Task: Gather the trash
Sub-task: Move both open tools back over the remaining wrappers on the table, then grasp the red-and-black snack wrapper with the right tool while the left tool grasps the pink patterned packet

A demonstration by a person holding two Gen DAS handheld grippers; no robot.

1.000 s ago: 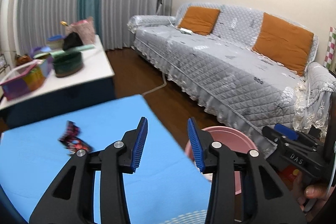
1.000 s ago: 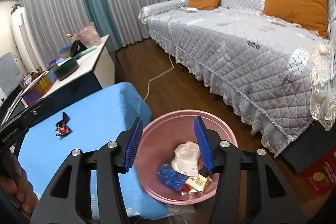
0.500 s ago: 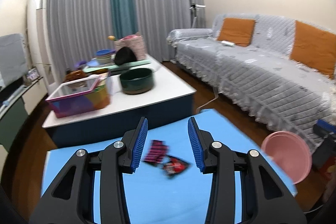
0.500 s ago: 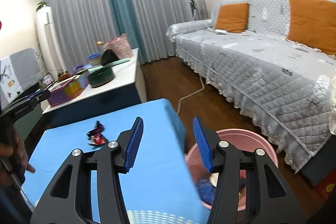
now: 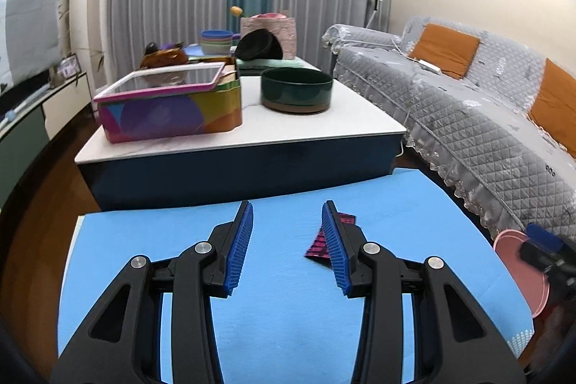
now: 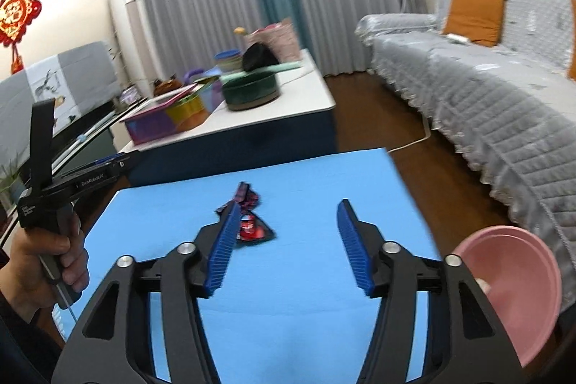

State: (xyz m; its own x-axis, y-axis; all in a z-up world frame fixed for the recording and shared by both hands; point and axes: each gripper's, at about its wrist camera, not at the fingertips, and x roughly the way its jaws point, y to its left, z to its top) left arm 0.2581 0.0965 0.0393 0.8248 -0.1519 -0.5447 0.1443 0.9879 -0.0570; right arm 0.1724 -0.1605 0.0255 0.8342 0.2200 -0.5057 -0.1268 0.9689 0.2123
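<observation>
Over the blue worktop (image 5: 151,240), you hover both hand-held grippers.
Your left hand-held gripper (image 5: 287,247) is spread, empty; your right hand-held gripper (image 6: 286,247) is opening, empty. Red wrappers (image 6: 252,229) lie ahead; pink basin (image 6: 518,283) sits right.

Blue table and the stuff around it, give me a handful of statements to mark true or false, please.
1. Crumpled wrappers lie on the blue table. True.
2. The right gripper is clamped on a wrapper. False: its jaws are opening with nothing between them; the wrappers lie beside and partly behind its left finger.
3. The pink bin stands on the blue table. False: it sits off the table's edge, toward the sofa.
4. The left gripper is empty. True.
5. A dark green bowl sits on the white table behind. True.
6. The sofa cushions are teal. False: they are orange.
</observation>
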